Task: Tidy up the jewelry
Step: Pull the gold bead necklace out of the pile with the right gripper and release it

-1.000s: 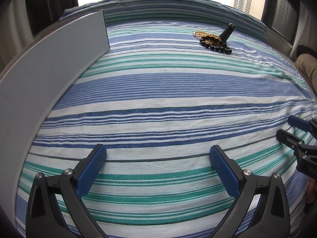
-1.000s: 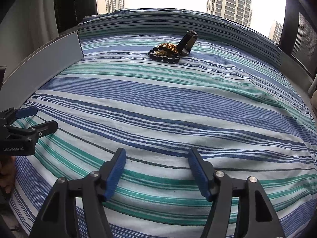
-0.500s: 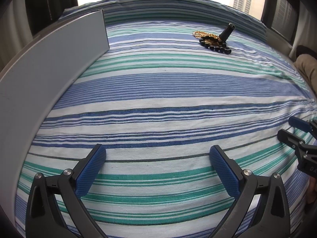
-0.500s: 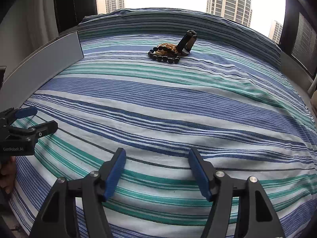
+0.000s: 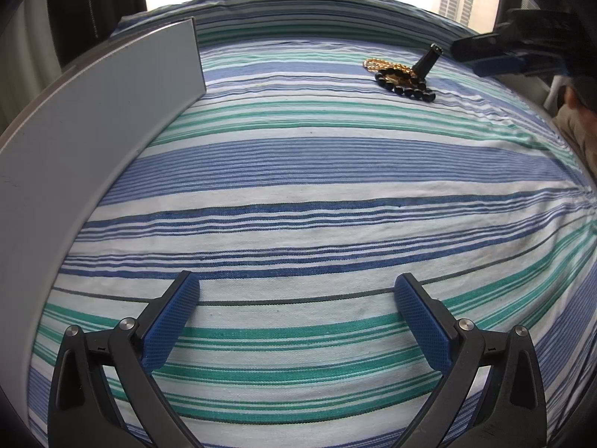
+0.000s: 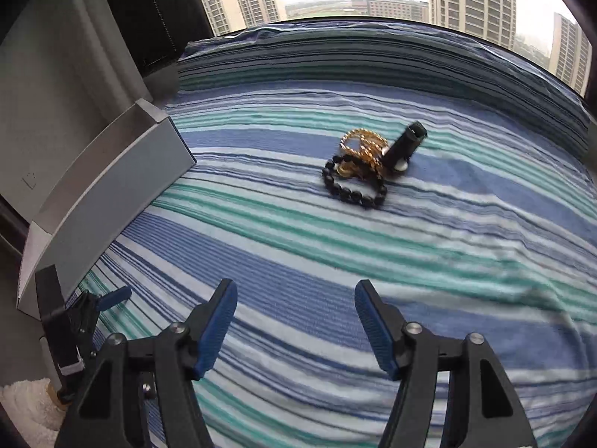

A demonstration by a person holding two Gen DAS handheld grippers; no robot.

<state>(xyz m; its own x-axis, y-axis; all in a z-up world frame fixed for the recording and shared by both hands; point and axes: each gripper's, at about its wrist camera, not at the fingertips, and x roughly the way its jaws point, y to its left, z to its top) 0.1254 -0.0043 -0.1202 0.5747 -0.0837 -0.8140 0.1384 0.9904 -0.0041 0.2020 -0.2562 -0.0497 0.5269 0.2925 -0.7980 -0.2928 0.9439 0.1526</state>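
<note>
Both tongs, left (image 5: 296,311) and right (image 6: 294,317), are spread and empty above the striped bed (image 6: 466,231). The jewelry pile (image 6: 358,166), apparently beads and gold chain, lies at twelve o'clock.

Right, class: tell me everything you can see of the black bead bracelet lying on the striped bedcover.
The black bead bracelet is a closed loop of round, glossy dark beads, plastic or stone by their look. It lies flat on the blue, green and white striped bedcover, far from both grippers. A heap of twisted gold chain rests partly over its far side, and a tilted black cylinder sits just beyond. Neither gripper touches it.
</note>
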